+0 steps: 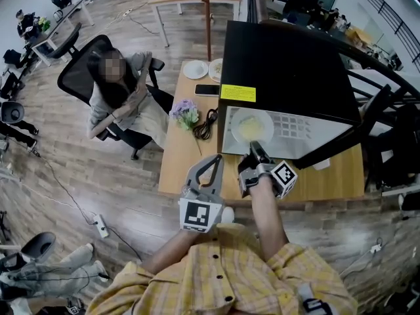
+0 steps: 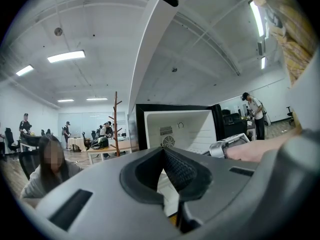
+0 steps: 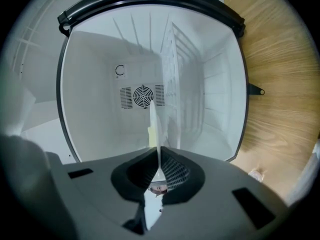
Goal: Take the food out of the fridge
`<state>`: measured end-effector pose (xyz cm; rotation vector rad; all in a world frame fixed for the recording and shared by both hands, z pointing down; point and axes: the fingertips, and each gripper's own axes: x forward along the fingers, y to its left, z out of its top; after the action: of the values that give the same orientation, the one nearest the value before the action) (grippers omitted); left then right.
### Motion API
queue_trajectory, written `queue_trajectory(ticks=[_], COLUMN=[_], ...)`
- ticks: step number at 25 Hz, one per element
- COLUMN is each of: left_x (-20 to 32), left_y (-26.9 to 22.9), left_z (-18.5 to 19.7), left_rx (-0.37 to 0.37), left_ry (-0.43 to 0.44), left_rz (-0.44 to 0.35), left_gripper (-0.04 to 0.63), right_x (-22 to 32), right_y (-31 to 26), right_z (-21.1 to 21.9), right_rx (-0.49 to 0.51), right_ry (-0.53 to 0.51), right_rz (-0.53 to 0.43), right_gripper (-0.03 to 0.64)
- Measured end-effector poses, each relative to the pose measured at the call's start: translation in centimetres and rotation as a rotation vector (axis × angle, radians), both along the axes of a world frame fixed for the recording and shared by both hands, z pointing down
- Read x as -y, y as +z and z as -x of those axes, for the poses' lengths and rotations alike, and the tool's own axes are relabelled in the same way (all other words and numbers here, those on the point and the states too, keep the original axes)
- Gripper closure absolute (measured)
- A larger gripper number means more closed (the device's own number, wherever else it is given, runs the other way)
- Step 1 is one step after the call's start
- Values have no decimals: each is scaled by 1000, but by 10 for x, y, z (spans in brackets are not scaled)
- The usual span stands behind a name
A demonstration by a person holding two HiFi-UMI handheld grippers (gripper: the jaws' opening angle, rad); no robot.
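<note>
An open office with a wood-plank floor surrounds a light wooden table (image 1: 178, 163), on which a black mini fridge (image 1: 282, 64) stands with its door swung open to the right, showing a white interior. Inside the opening, toward its left front, sits a white plate (image 1: 252, 125) carrying pale yellow food (image 1: 249, 130). The right gripper (image 1: 254, 151) reaches into the opening and its jaws are clamped narrowly on the plate's near rim; in the right gripper view the rim runs edge-on as a thin white line between the ribbed pads, with a round fan vent (image 3: 143, 96) on the fridge's back wall beyond. The left gripper (image 1: 213, 164) hangs in front of the table's edge, just left of the right one, its jaws pressed together with nothing between them. On the table left of the fridge lie a small bunch of purple flowers (image 1: 186, 113), a coiled black cable (image 1: 205, 125), a dark phone (image 1: 207, 90) and two empty plates (image 1: 195, 69). A person (image 1: 118, 90) sits in a black office chair beside the table.
</note>
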<state>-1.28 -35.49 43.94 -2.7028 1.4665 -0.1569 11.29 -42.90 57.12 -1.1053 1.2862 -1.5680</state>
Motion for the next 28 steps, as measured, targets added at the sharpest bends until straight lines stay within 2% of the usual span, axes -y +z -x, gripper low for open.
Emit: queue_trajectory(ticks=[13,19,28], left_x=[-16,-19,-20], left_y=[-3,-2,-2], left_z=[-1,0,2], left_rx=[-5,-31,-32], left_ry=[40,35,37], left_rz=[-8,7,16], left_gripper=[589,589,589], right_x=[-46,-64,-86], right_y=[-19,-29,-55], right_z=[20,23,32], right_rx=[26,31,54], right_ry=[-17,-22,-26], right_rz=[-22,-34,-65], right_gripper=[598,598,598])
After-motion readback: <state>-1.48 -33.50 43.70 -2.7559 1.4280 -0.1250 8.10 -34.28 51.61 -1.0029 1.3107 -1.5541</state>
